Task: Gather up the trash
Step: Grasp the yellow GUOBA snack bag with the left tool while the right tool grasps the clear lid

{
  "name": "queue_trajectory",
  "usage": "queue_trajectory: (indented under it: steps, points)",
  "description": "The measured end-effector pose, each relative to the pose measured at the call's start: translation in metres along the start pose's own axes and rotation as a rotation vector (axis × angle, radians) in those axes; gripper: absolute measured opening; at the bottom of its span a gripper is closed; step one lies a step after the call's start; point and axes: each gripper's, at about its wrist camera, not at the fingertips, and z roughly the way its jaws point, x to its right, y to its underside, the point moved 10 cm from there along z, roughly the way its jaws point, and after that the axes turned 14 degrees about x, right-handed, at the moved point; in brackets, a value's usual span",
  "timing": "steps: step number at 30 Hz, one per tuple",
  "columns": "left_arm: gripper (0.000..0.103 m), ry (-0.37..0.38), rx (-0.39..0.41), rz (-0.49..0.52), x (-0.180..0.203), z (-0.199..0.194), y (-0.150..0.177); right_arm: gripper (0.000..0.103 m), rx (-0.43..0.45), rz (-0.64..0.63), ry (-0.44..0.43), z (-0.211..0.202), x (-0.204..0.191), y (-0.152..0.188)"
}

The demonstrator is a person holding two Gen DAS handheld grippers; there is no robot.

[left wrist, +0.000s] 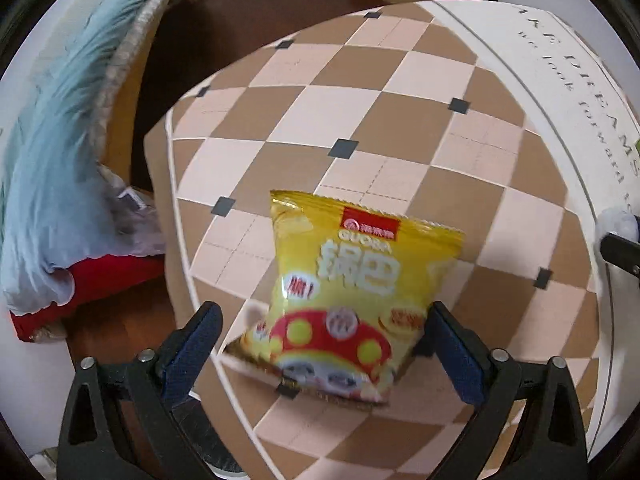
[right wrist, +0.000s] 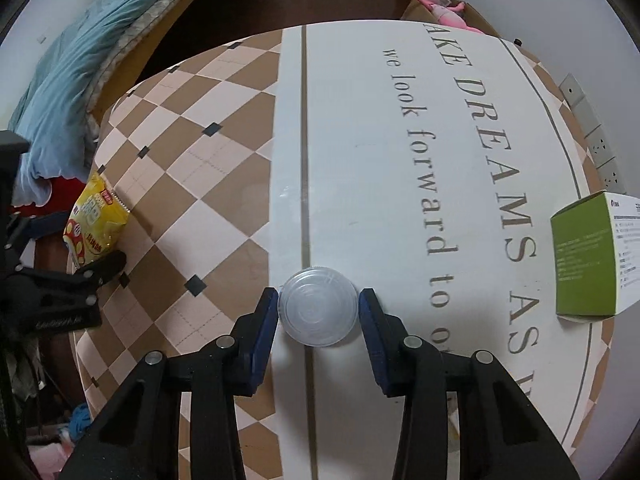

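Now we're at the reach step: left tool [left wrist: 324,332] spread around the yellow snack bag [left wrist: 352,296] at the counter [left wrist: 360,120] edge, right tool [right wrist: 319,312] spread, flanking the clear plastic lid [right wrist: 318,306] mid-counter. Next, we think: close both.

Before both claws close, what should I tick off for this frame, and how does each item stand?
1. Yellow snack bag sits between the left claw fingers: ok, lower end only.
2. Left claw open: ok.
3. Clear plastic lid centred in the right claw: ok.
4. Right claw pads touching the lid: cannot tell; they look very close on both sides.
5. Green carton stands apart from the right claw: ok.
6. Trash bin in sight: not ok, none visible in either view.
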Motion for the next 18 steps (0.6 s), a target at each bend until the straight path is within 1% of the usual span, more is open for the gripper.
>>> queue_trajectory:
  steps: [1,2,3,4,5,6,8,11,12,15,17,18]
  points:
    - [0.078,0.03,0.003,-0.03,0.002,-0.002,-0.001,0.043,-0.005,0.001,-0.001,0.001,0.0,0.0]
    - [0.068,0.051,0.003,-0.056,0.003,-0.004,-0.001,0.043,-0.007,0.001,-0.002,-0.002,0.003,0.002]
    - [0.054,0.048,0.001,-0.076,0.003,-0.007,0.0,0.043,-0.011,0.003,-0.007,-0.004,0.002,0.004]
    - [0.051,0.046,0.004,-0.097,0.003,-0.011,0.002,0.043,-0.013,0.005,-0.012,-0.004,0.001,0.005]
    - [0.045,0.053,0.011,-0.12,0.005,-0.016,0.004,0.043,-0.012,0.004,-0.015,-0.006,-0.001,0.006]
    - [0.04,0.055,0.011,-0.143,0.006,-0.023,0.008,0.043,-0.012,0.0,-0.022,-0.01,-0.003,0.01]
    - [0.04,0.041,0.024,-0.185,0.01,-0.037,0.02,0.043,-0.016,-0.011,-0.042,-0.02,-0.01,0.021]
    - [0.04,0.067,0.039,-0.275,0.021,-0.062,0.047,0.043,-0.027,-0.033,-0.074,-0.036,-0.019,0.045]
    - [0.04,0.072,0.044,-0.295,0.024,-0.07,0.057,0.043,-0.037,-0.04,-0.091,-0.044,-0.023,0.06]
    - [0.04,0.08,0.046,-0.372,0.036,-0.102,0.101,0.043,-0.051,-0.053,-0.123,-0.064,-0.03,0.094]
    - [0.04,0.081,0.036,-0.406,0.041,-0.119,0.126,0.043,-0.067,-0.062,-0.144,-0.078,-0.034,0.123]
    - [0.04,0.089,0.022,-0.433,0.049,-0.13,0.146,0.043,-0.078,-0.067,-0.152,-0.084,-0.036,0.137]
